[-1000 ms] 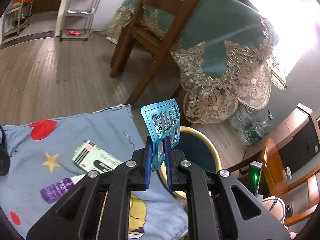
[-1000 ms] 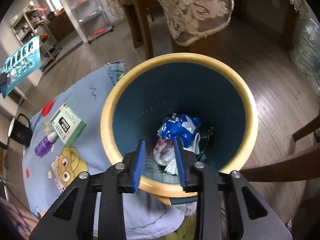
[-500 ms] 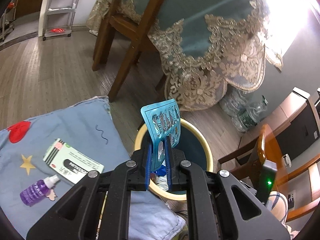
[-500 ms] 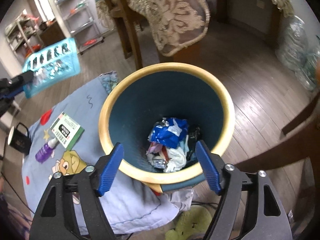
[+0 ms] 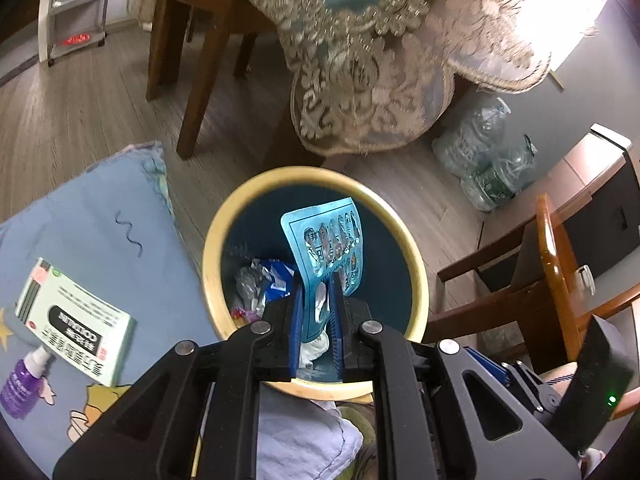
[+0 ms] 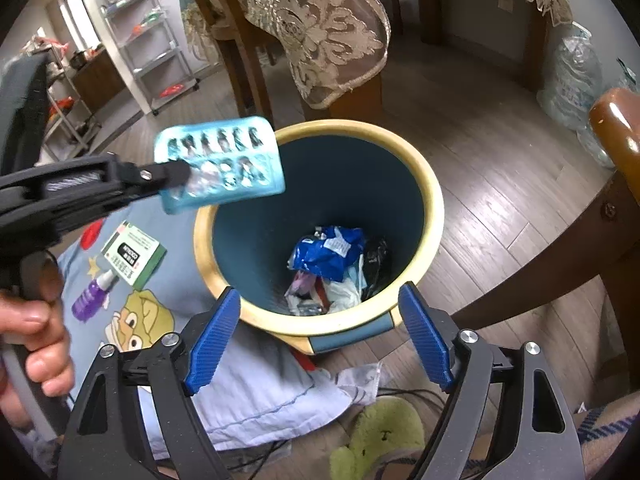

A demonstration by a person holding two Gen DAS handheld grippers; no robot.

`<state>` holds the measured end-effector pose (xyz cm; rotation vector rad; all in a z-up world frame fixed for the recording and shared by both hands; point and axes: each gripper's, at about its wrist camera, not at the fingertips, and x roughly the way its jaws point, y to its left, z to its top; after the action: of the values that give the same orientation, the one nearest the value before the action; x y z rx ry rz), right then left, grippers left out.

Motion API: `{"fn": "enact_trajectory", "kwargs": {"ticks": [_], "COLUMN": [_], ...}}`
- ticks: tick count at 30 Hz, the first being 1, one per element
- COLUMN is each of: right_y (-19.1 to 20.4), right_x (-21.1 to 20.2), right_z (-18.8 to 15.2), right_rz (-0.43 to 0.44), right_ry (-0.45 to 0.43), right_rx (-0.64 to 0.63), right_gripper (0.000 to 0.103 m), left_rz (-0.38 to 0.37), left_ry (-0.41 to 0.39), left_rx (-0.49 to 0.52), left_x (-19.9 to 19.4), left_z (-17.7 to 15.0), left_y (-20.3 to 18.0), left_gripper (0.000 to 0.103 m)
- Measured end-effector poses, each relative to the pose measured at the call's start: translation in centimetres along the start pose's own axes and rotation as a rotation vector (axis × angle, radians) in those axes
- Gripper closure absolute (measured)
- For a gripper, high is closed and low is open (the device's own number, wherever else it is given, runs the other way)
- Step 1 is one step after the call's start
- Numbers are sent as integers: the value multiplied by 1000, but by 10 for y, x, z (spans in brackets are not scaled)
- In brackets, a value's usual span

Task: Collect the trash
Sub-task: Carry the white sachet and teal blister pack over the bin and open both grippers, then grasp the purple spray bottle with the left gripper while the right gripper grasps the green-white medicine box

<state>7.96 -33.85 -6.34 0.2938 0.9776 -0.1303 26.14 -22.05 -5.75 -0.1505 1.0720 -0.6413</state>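
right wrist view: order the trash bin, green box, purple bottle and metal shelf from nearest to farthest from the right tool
1. Trash bin: directly ahead of the right tool, its near rim between the opening jaws.
2. Green box and purple bottle: left, on the blue cloth, too close to call.
3. Metal shelf: far upper left, across the floor.

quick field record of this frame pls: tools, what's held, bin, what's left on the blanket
left tool: shut on blister pack, held above the bin mouth
right tool: jaws opening, nothing between them, near bin rim
bin: yellow rim, blue inside, wrappers at the bottom
blanket: green-white box, purple bottle beside it
pending: pack not yet released
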Motion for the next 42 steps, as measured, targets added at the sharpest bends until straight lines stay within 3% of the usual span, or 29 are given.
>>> {"fn": "enact_trajectory", "kwargs": {"ticks": [3, 5, 6, 7, 16, 22, 28, 36, 42], "right_y": [2, 1, 1, 2, 19, 44, 68, 108, 142], "right_x": [0, 1, 2, 2, 5, 9, 11, 17, 21], "right_z": [0, 0, 0, 0, 0, 0, 10, 28, 40], "right_rz": [-1, 0, 0, 1, 63, 149, 210, 261, 287], "right_ry": [-2, 1, 3, 5, 3, 24, 61, 106, 118], "right_rx": [-12, -10, -9, -9, -61, -145, -225, -400, -511], "right_gripper": [20, 20, 20, 20, 20, 20, 20, 20, 20], "left_rz": [-12, -8, -10, -8, 92, 159, 220, 295, 331], "left_ry": [23, 31, 33, 29, -13, -46, -30, 32, 105], "left_rx": [-5, 1, 5, 9, 9, -12, -33, -55, -33], "left_x": [6, 8, 8, 6, -23, -53, -80, -106, -103], "left_z": [-2, -3, -4, -5, -9, -13, -28, -53, -65], "left_y": [2, 1, 0, 0, 27, 62, 108, 174, 209], "left_gripper": [90, 78, 64, 56, 33, 24, 21, 20, 20]}}
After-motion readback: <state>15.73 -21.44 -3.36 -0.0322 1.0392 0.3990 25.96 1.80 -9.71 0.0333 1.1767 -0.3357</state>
